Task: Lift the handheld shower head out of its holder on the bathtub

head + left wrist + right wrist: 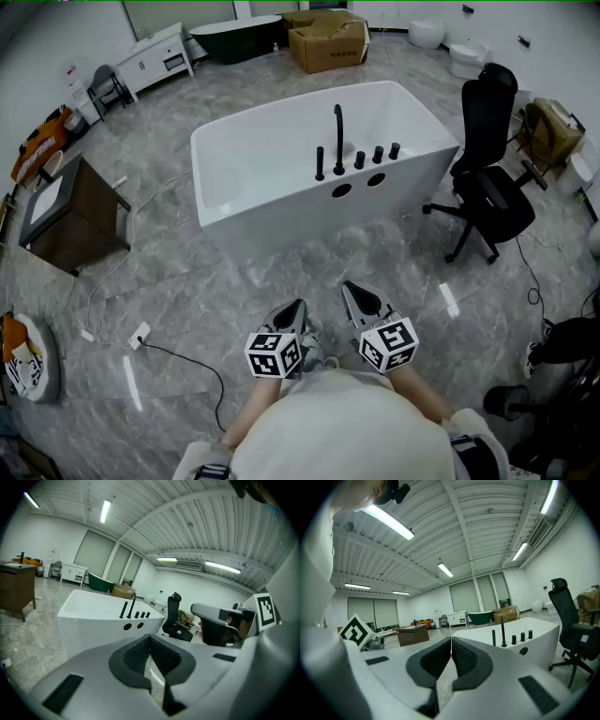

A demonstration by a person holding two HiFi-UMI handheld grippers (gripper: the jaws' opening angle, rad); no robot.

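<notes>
Shower head [320, 163] upright on bathtub [272, 220] rim.

The left gripper [300, 304] and right gripper [346, 285] are held side by side, well short of the bathtub [272, 225], tips aimed toward its near wall and slightly downward. Both have their jaws pressed together with nothing between them. Each marker cube [274, 353] sits nearest the person, with bare forearms [248, 417] reaching forward from the torso.
</notes>
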